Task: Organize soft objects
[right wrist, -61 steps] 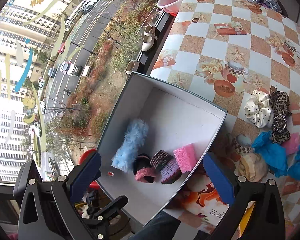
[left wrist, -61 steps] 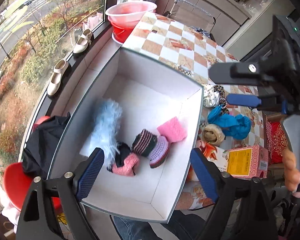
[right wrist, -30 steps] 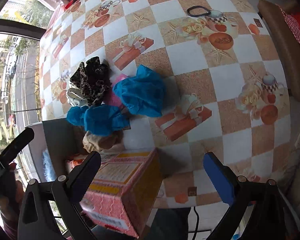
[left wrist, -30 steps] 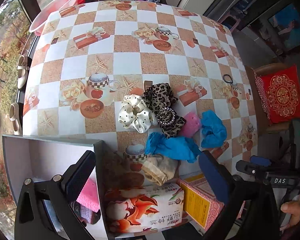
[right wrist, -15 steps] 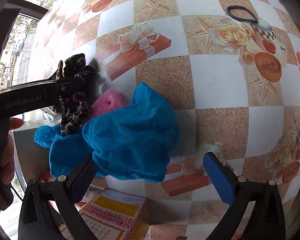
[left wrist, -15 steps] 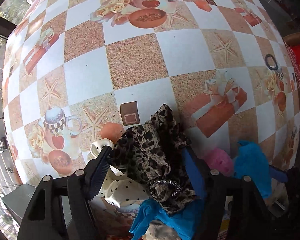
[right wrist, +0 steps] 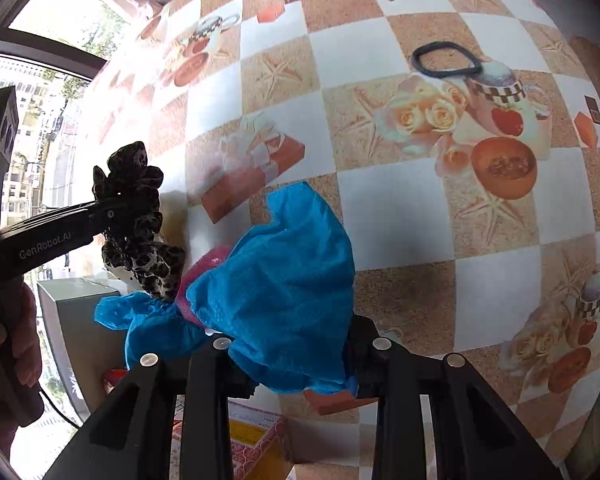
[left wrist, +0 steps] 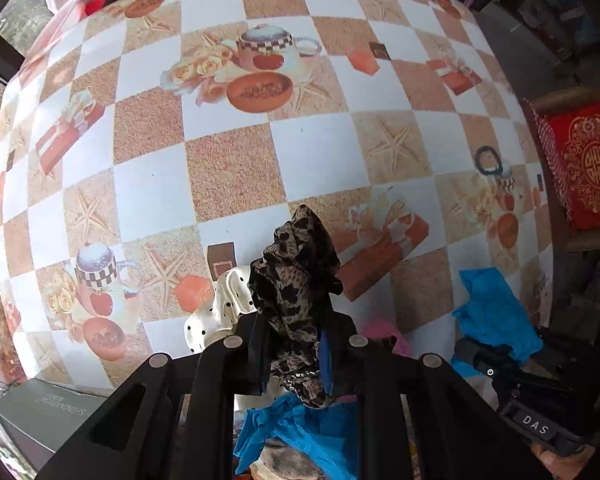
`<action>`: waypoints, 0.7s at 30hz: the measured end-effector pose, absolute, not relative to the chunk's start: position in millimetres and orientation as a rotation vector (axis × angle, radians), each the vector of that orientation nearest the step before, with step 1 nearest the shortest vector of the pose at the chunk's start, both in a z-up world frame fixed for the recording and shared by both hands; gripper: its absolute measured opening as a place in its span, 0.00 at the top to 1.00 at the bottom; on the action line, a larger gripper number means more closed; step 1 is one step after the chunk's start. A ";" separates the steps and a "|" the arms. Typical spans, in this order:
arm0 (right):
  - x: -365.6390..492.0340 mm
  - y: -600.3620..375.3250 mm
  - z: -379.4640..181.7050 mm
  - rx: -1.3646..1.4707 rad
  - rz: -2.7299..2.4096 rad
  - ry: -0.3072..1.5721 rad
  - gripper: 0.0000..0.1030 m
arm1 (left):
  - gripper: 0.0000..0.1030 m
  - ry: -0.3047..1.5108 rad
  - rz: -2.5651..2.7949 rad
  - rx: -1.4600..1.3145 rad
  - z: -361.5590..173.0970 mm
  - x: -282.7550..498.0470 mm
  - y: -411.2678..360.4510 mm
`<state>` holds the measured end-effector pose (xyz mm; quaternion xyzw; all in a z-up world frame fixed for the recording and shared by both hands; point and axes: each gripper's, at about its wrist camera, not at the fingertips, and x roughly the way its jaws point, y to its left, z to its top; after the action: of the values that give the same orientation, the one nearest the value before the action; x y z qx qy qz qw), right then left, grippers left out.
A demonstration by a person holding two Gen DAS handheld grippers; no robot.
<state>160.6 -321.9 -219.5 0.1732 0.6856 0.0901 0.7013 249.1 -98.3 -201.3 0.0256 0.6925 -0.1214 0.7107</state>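
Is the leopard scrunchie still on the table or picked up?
Picked up. The left gripper is shut on the leopard scrunchie, holding it above the table.

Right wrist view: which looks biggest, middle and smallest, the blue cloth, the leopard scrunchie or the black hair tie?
1. blue cloth, though it is nearest the camera, so its real size is unsure.
2. leopard scrunchie, held by the left hand-held gripper.
3. black hair tie, lying farthest away.
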 end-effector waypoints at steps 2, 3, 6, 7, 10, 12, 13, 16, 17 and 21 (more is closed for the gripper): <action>155.0 -329.6 -213.9 0.399 0.201 1.512 0.69 | 0.81 1.491 -0.273 0.046 -187.9 248.0 -95.4; 153.2 -334.5 -211.3 0.409 0.199 1.506 0.69 | 0.81 1.475 -0.273 0.050 -182.8 247.4 -95.1; 145.2 -347.9 -201.0 0.431 0.194 1.493 0.69 | 0.81 1.439 -0.298 0.002 -166.4 246.3 -91.2; 142.7 -351.5 -199.3 0.434 0.194 1.494 0.69 | 0.80 1.428 -0.320 -0.028 -160.9 248.5 -91.6; 137.5 -359.0 -192.7 0.437 0.197 1.484 0.69 | 0.80 1.388 -0.357 -0.077 -145.3 253.9 -99.7; 138.5 -357.0 -184.0 0.449 0.198 1.483 0.69 | 0.80 1.375 -0.382 -0.128 -138.9 254.3 -101.7; 135.6 -361.4 -182.7 0.457 0.200 1.484 0.69 | 0.80 1.368 -0.389 -0.141 -136.0 254.5 -105.4; 133.1 -366.2 -180.5 0.467 0.200 1.489 0.69 | 0.80 1.343 -0.374 -0.132 -127.3 250.1 -106.3; 130.1 -369.7 -179.3 0.471 0.200 1.491 0.69 | 0.80 1.341 -0.371 -0.133 -125.6 248.8 -105.9; 124.1 -377.9 -176.6 0.482 0.197 1.491 0.69 | 0.80 1.313 -0.390 -0.205 -112.0 241.1 -99.2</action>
<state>124.1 -377.9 -176.6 0.2167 0.6703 0.0884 0.7042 241.1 -99.2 -112.0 -0.0944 0.6052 -0.1796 0.7698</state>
